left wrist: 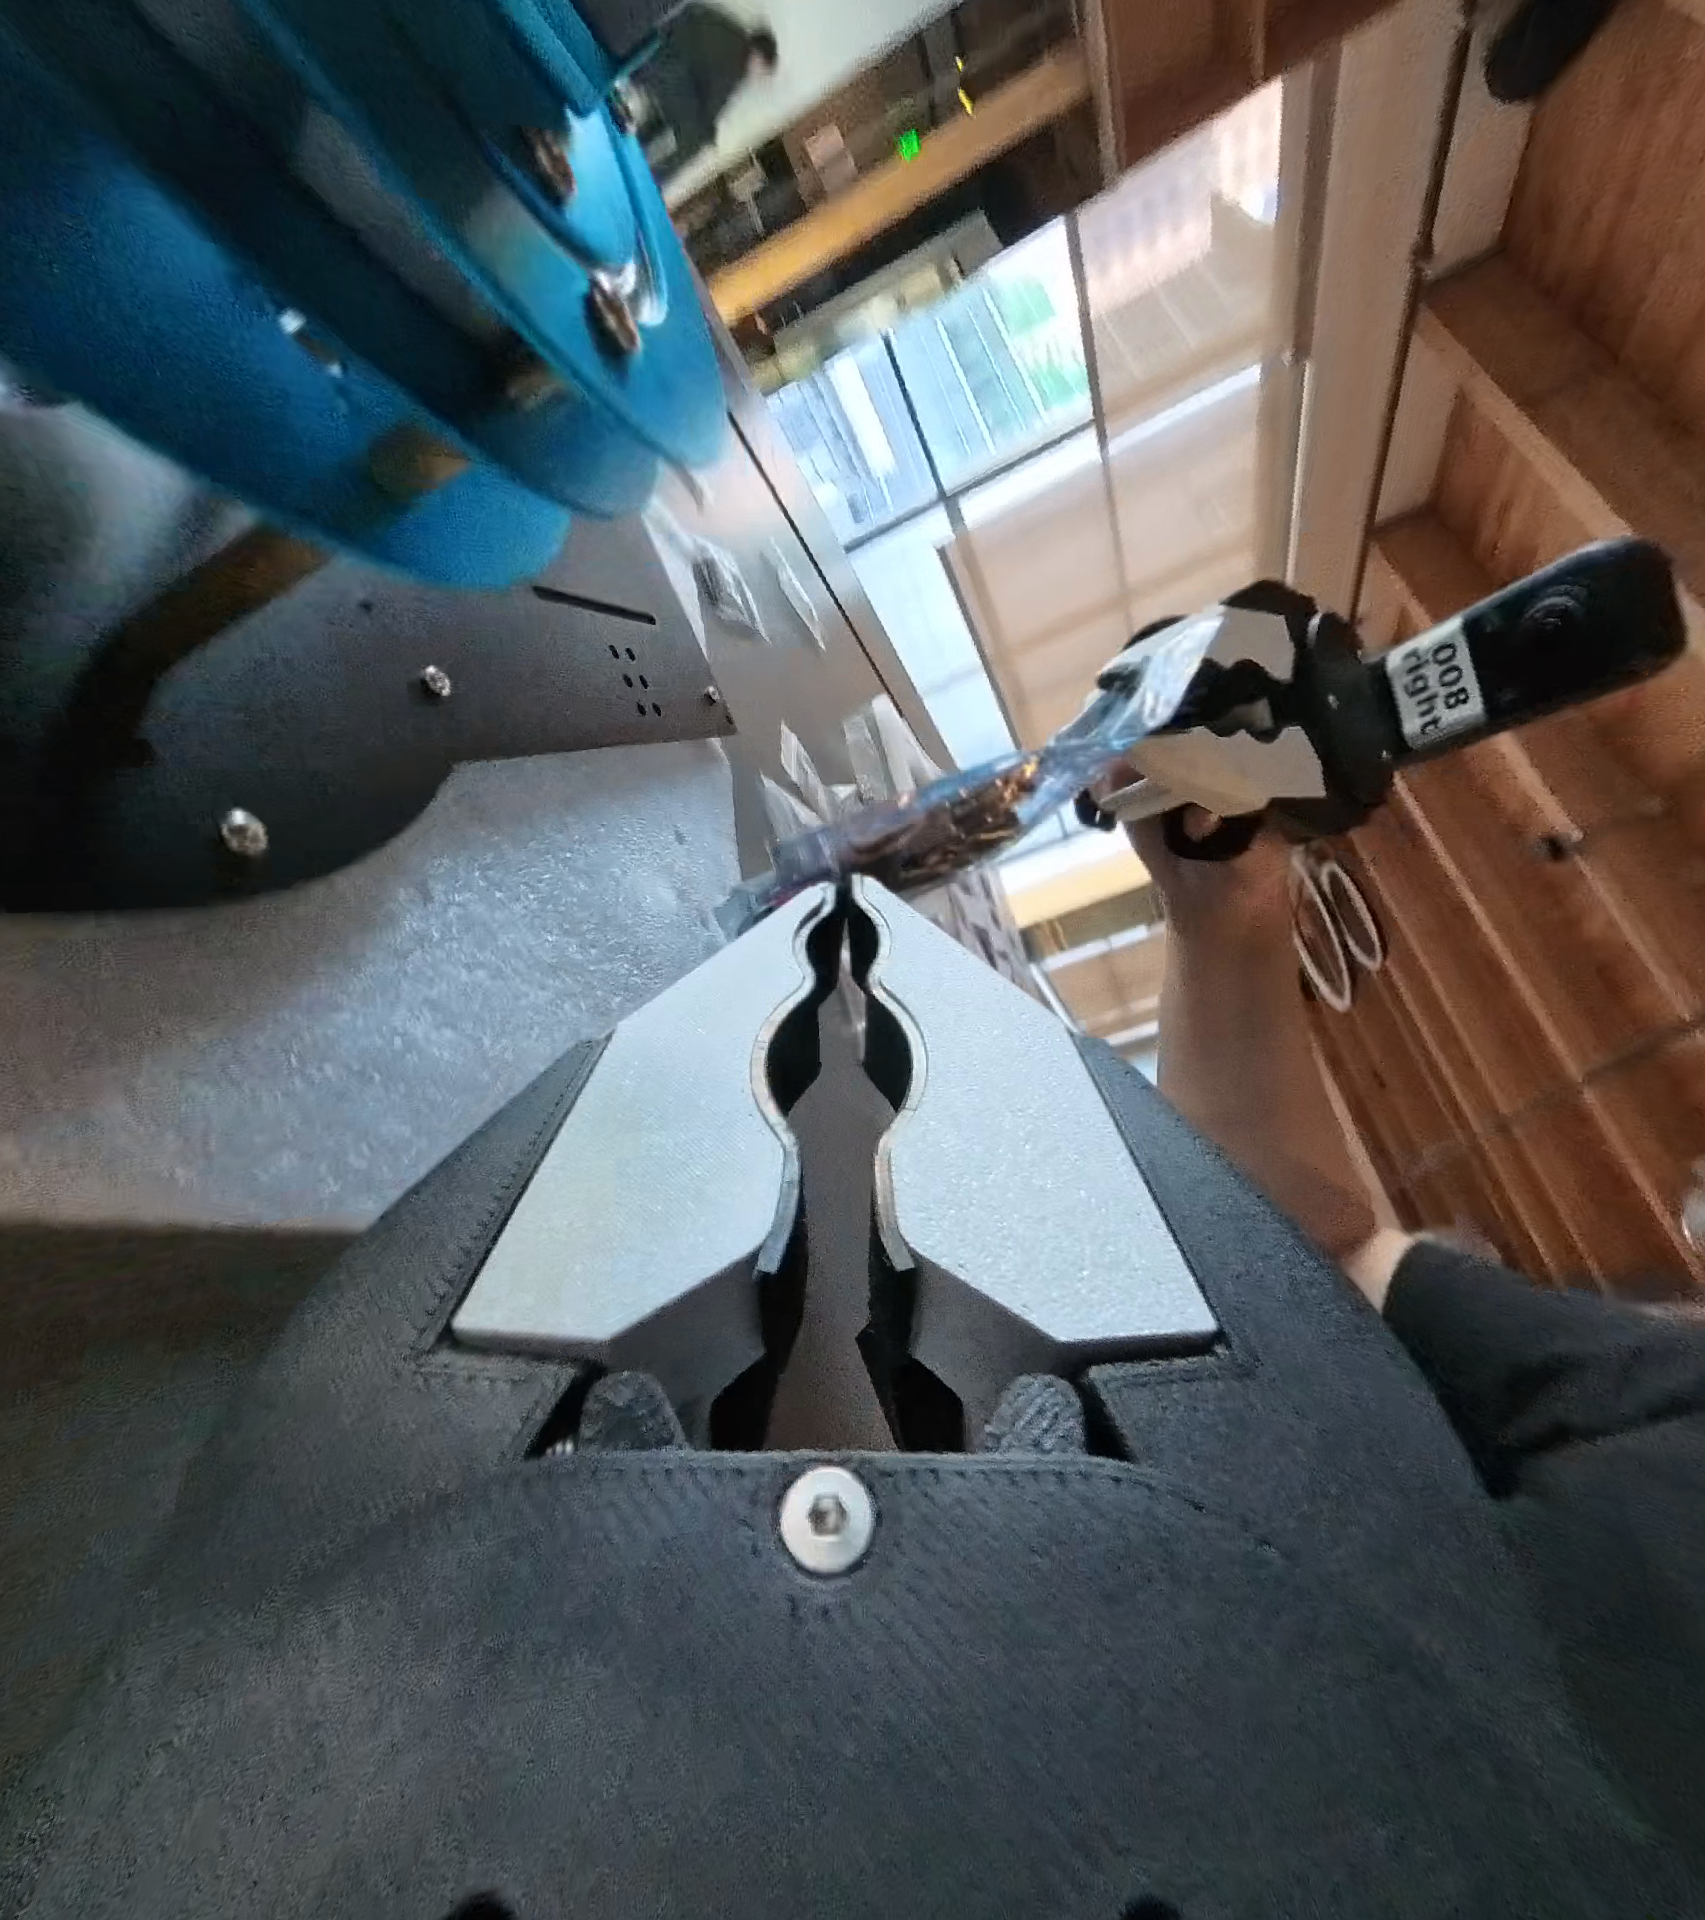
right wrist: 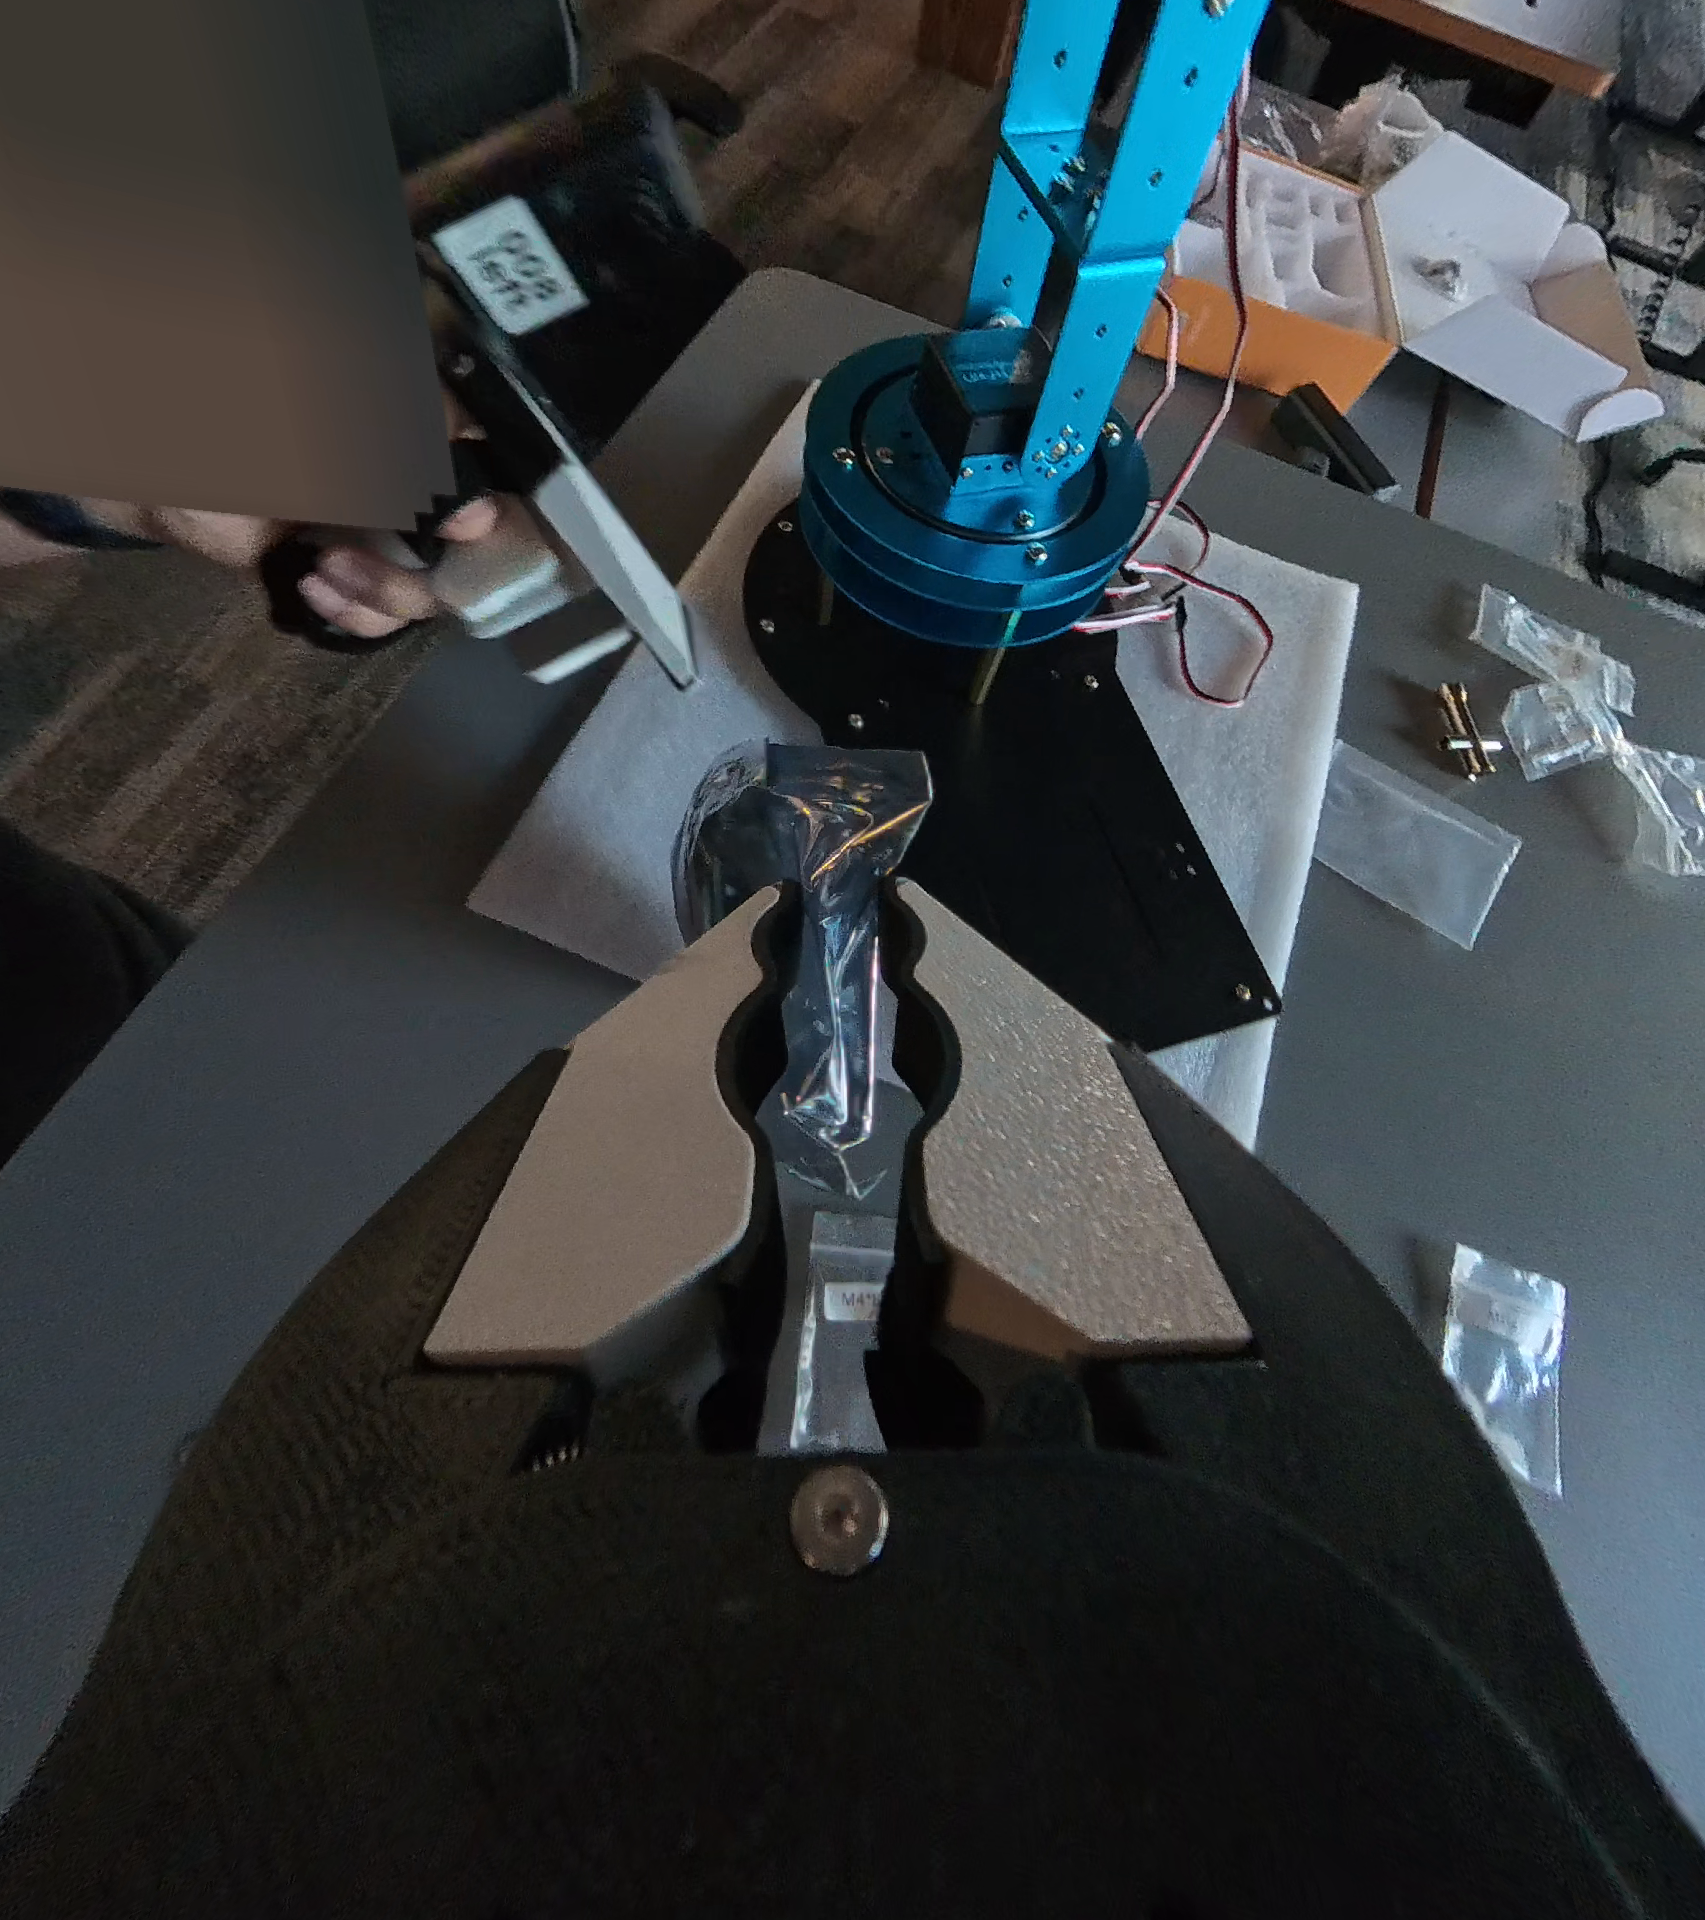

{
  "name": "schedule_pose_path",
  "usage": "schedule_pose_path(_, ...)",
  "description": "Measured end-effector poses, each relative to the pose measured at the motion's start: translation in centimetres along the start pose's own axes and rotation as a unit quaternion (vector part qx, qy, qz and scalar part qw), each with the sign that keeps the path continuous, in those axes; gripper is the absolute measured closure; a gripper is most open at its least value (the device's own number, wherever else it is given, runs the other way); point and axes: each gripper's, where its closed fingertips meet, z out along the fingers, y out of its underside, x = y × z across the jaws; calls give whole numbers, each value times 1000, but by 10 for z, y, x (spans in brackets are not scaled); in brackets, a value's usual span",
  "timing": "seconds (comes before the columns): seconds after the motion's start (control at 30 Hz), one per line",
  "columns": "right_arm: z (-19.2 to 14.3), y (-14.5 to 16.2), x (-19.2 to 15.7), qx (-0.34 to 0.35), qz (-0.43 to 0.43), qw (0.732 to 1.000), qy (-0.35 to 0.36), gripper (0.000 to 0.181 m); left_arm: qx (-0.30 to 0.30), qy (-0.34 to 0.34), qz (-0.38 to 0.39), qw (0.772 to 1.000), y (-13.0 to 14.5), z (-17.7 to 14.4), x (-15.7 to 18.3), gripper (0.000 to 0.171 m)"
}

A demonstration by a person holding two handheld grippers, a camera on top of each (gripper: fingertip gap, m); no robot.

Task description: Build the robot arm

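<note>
Two handheld grippers meet over a grey tabletop (right wrist: 204,1143), close to a blue metal robot arm on a round stacked base (right wrist: 973,499). That arm stands bolted to a black flat plate (right wrist: 1139,883), which lies on a white foam sheet (right wrist: 1243,748).

From where I stand, the right gripper (right wrist: 837,894) has its fingers clamped on the twisted neck of a clear plastic bag of dark screws (right wrist: 827,821). The bag is up in the air, off the table, and its full end points toward the other tool. The left gripper (left wrist: 848,894) has its fingers brought together, tip against tip. In its own view the bag's far corner sits right at those tips. The right wrist view shows them just short of the plastic, so I judge nothing is pinched there. The bag looks sealed, with all its screws inside.

Several more small clear packets (right wrist: 1409,852) lie scattered on the table to the right, near a few short brass standoffs (right wrist: 1461,727). An open cardboard box with white flaps (right wrist: 1274,312) sits beyond.

Each gripper handle carries a white sticker (right wrist: 510,265) with dark print. A flat packet with a small white label (right wrist: 843,1309) lies on the table beneath the right gripper. Another labelled packet (right wrist: 1502,1340) lies off to its right, its print too faint to make out.
</note>
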Motion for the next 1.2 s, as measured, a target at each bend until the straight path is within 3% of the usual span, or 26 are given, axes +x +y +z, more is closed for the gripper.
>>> schedule_pose_path(0.13,-4,12,9,-10,54,998,13,168,50,-12,-16,999,14,3,2,171)
schedule_pose_path(0.27,-9,25,16,-14,111,994,17,169,2,-25,1,1000,34,24,4,171)
schedule_pose_path(0.6,-14,61,33,-31,222,974,28,169,-41,-108,60,991,34,39,-12,164)
schedule_pose_path(0.87,-12,89,41,-30,326,945,28,168,-74,-120,67,988,31,55,-18,160)
schedule_pose_path(1.2,-10,111,43,-27,389,921,14,167,-115,-129,94,980,39,70,-22,162)
